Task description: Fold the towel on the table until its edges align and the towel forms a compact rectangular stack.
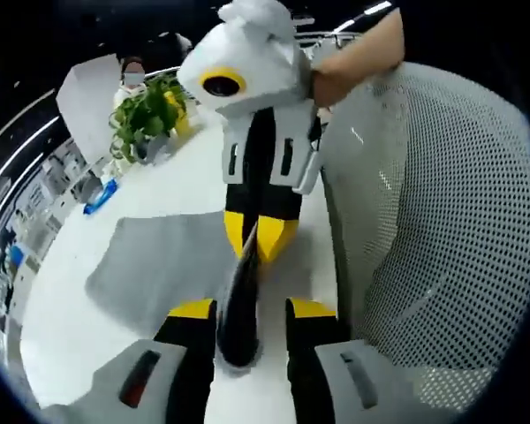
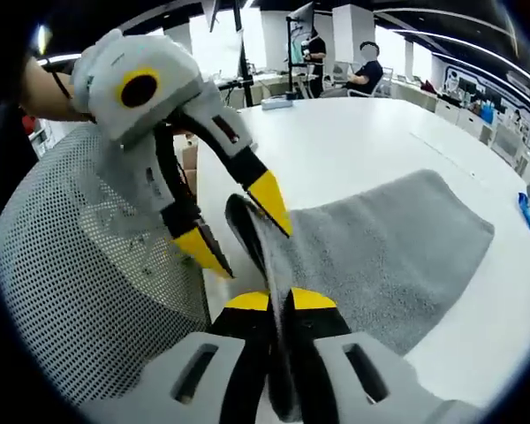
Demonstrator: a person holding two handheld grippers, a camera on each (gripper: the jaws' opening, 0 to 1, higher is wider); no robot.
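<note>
A grey towel (image 2: 380, 247) lies spread on the white table (image 2: 353, 141), with its near edge lifted into an upright fold. My right gripper (image 2: 280, 302) is shut on that raised edge. My left gripper (image 2: 247, 238) comes in from the left with its jaws apart around the same edge a little further along. In the left gripper view, the towel (image 1: 159, 265) spreads to the left and its dark raised edge stands between the open jaws of my left gripper (image 1: 250, 309). The right gripper (image 1: 259, 247) pinches the edge just beyond.
A white mesh chair back (image 2: 79, 265) stands close against the table's edge, next to both grippers (image 1: 433, 221). A potted plant (image 1: 146, 115) and a blue object (image 1: 100, 199) sit further along the table. People sit at desks in the background (image 2: 367, 62).
</note>
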